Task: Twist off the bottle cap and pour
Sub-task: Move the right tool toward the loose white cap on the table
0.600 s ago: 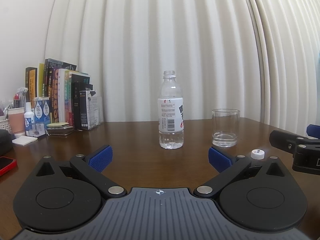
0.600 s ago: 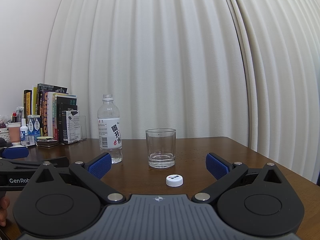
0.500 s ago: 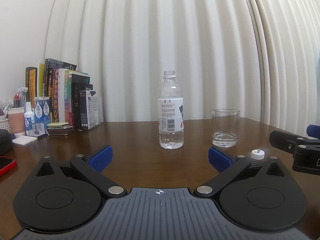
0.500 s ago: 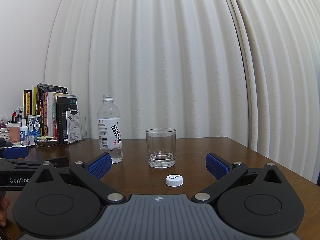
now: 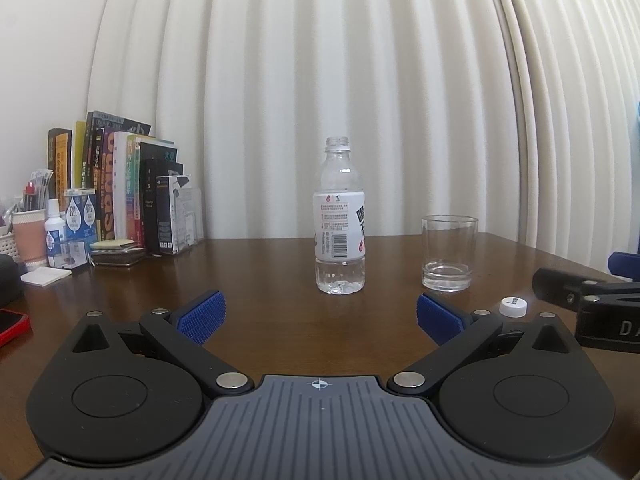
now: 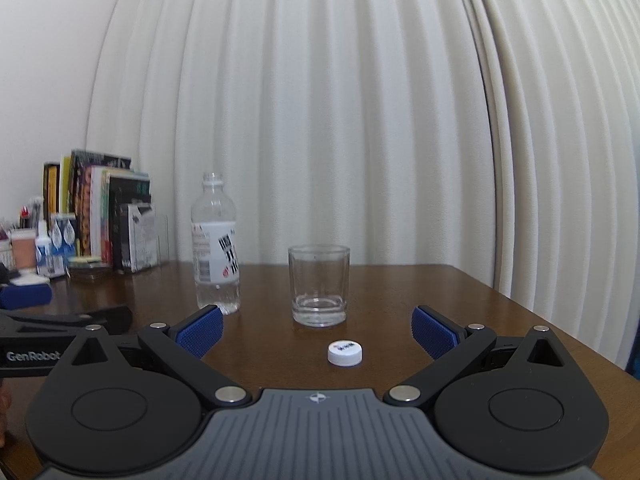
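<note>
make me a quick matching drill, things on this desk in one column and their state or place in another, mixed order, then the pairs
Things:
1. clear plastic water bottle
2. clear drinking glass
3. small white round bottle cap
4. red phone

States:
A. lies loose on the brown wooden table, in front of the glass
B. at the left edge of the left wrist view
C. upright, neck open
D. upright, right of the bottle

Pairs: 1-C, 2-D, 3-A, 4-B

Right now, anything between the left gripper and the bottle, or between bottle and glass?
Nothing visible. The left gripper is open, with bare table up to the uncapped bottle. The glass stands apart to its right; the cap lies nearer, off that line.
</note>
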{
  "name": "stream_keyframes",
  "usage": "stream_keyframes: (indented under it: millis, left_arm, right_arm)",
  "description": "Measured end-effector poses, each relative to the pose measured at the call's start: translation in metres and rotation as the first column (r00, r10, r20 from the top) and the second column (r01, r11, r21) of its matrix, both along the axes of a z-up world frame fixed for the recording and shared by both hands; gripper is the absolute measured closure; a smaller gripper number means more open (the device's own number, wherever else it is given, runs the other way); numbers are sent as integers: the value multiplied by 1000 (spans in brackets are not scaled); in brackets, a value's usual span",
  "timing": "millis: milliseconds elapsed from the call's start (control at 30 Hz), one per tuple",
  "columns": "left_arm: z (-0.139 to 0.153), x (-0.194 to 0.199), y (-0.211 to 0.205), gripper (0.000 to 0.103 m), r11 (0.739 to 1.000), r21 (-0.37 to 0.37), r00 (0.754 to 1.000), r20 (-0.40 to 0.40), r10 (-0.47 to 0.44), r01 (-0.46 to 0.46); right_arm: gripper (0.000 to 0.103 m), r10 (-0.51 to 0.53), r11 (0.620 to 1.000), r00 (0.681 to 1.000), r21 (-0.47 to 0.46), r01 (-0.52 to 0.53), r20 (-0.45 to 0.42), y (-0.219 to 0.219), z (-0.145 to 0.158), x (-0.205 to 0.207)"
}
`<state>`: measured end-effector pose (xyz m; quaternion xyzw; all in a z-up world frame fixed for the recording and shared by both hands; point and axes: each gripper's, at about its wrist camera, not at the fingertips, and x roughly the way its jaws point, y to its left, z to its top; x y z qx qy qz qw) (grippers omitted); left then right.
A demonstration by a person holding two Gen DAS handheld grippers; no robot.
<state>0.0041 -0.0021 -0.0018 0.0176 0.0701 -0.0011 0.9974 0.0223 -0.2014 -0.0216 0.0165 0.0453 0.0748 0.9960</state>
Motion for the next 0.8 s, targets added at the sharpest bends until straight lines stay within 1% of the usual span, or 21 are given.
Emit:
stream_keyframes:
  millis: [100,200,333,433,567,633,733,800]
  left_arm:
    - [-1,-1,0,0,1000,2,1000,-3,-2,2]
    - [-1,1,-1,0,1000,3,1000,-13,-3,3]
    - [0,5,-1,0,1000,1,999,-33,-7,7]
    - [1,6,-1,0,1000,1,998,-54,-15,15]
    - [5,7,0,0,999,-4,994,-96,-42,42]
    - [9,5,-1,0,999,8,995,-91,-51,52]
    - [18,6,1,0,997,24,995,-75,-65,67]
    - [24,8,1,0,997,27,994,-77,-76,78]
  right_arm:
    - [0,8,1000,999,-12,-8,-35,0,2,5]
    - [0,4,1000,996,-6,-4,-86,-3,5,12]
    - [0,24,1000,994,8,-23,-110,-9,10,17]
    - [0,29,1000,991,-3,-29,-127,-10,16,21]
    - [0,62,998,981,2,-63,-182,-12,24,32]
    - [1,61,998,979,-17,-65,-195,-10,27,36]
    - [7,60,995,976,-60,-74,-209,-7,29,44]
    - [9,63,993,972,-84,-84,-227,-5,31,51]
